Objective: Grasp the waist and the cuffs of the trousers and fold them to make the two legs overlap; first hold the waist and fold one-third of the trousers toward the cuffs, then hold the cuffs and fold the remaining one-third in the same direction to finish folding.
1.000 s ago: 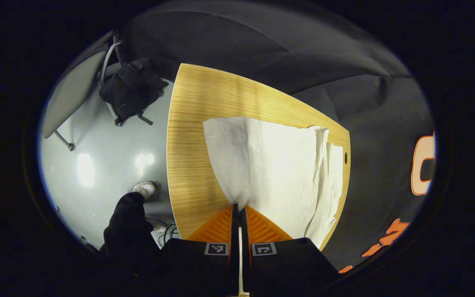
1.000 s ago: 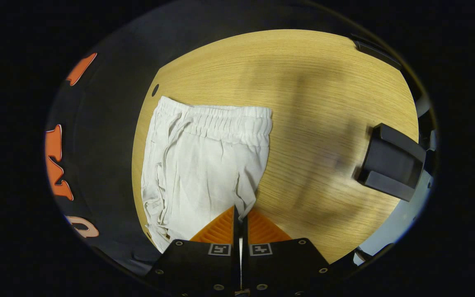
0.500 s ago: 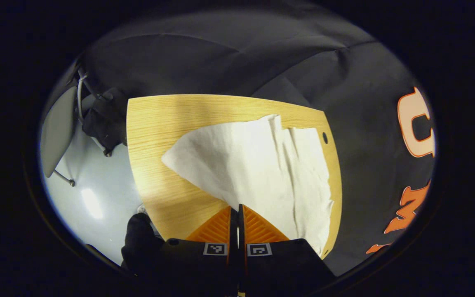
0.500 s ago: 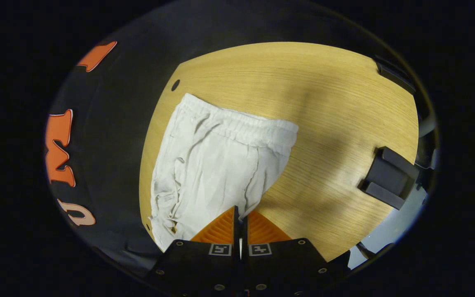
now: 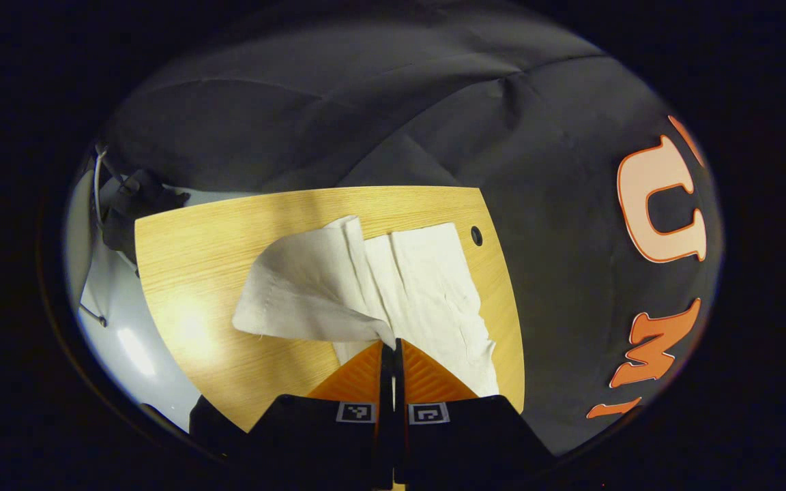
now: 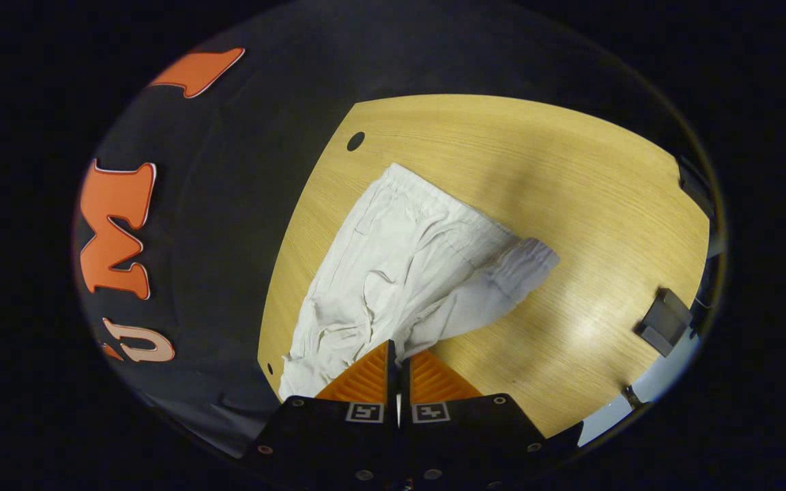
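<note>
Wooden desk (image 5: 188, 273) is backed by black booth cloth. White trousers (image 5: 427, 293) lie on it toward the 1 o'clock corner in the left gripper view, near a round cable hole (image 5: 477, 236). One cuff flap is lifted and pinched by the left gripper (image 5: 388, 346), fingers pressed together on cloth. In the right gripper view the trousers (image 6: 400, 273) are pinched at the waist side by the right gripper (image 6: 397, 346); the elastic waistband (image 6: 522, 262) is turned toward 3 o'clock.
</note>
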Available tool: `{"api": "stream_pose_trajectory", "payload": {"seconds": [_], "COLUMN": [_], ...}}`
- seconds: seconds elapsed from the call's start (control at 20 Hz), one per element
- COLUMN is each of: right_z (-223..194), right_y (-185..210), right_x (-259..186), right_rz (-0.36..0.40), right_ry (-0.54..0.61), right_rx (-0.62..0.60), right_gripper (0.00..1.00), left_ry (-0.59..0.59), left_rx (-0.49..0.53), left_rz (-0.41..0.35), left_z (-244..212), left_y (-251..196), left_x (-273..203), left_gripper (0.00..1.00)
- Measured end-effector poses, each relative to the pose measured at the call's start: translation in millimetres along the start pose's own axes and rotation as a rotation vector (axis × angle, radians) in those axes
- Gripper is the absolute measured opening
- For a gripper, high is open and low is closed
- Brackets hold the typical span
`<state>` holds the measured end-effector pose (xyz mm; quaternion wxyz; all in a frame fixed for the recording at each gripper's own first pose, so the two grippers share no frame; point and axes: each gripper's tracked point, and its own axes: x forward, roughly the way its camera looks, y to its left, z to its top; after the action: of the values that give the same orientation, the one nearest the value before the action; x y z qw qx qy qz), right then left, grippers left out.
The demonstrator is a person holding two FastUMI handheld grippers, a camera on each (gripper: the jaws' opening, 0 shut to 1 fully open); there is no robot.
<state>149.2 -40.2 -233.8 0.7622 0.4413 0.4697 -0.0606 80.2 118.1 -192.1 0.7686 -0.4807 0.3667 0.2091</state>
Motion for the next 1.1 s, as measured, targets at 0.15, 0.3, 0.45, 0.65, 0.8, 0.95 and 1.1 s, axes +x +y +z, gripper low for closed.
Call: {"api": "stream_pose_trajectory", "payload": {"seconds": [0.15, 0.3, 0.45, 0.65, 0.8, 0.95, 1.1], "right_z": [12, 25, 40, 58, 67, 79, 81], "right_y": [23, 48, 75, 99, 109, 117, 124], "right_x": [12, 23, 39, 71, 102, 124, 142], "right_rz": [0.007, 0.002, -0.002, -0.031, -0.062, -0.093, -0.092], "right_ry": [-0.013, -0.034, -0.046, -0.053, -0.046, -0.047, -0.029], "right_rx": [-0.002, -0.043, -0.075, -0.107, -0.113, -0.133, -0.140], "right_gripper": [0.00, 0.00, 0.00, 0.00, 0.00, 0.00, 0.00], "left_ry": [0.013, 0.020, 0.020, 0.034, 0.032, 0.058, 0.096], "left_rx": [0.004, 0.023, 0.042, 0.052, 0.094, 0.123, 0.167], "left_rz": [-0.010, -0.023, -0.044, -0.036, -0.028, -0.006, 0.035], "left_z": [16, 32, 52, 71, 86, 93, 93], "left_y": [-21, -47, -74, -99, -118, -129, -127], "left_x": [22, 40, 60, 94, 129, 165, 202], "left_gripper": [0.04, 0.04, 0.04, 0.04, 0.04, 0.04, 0.04]}}
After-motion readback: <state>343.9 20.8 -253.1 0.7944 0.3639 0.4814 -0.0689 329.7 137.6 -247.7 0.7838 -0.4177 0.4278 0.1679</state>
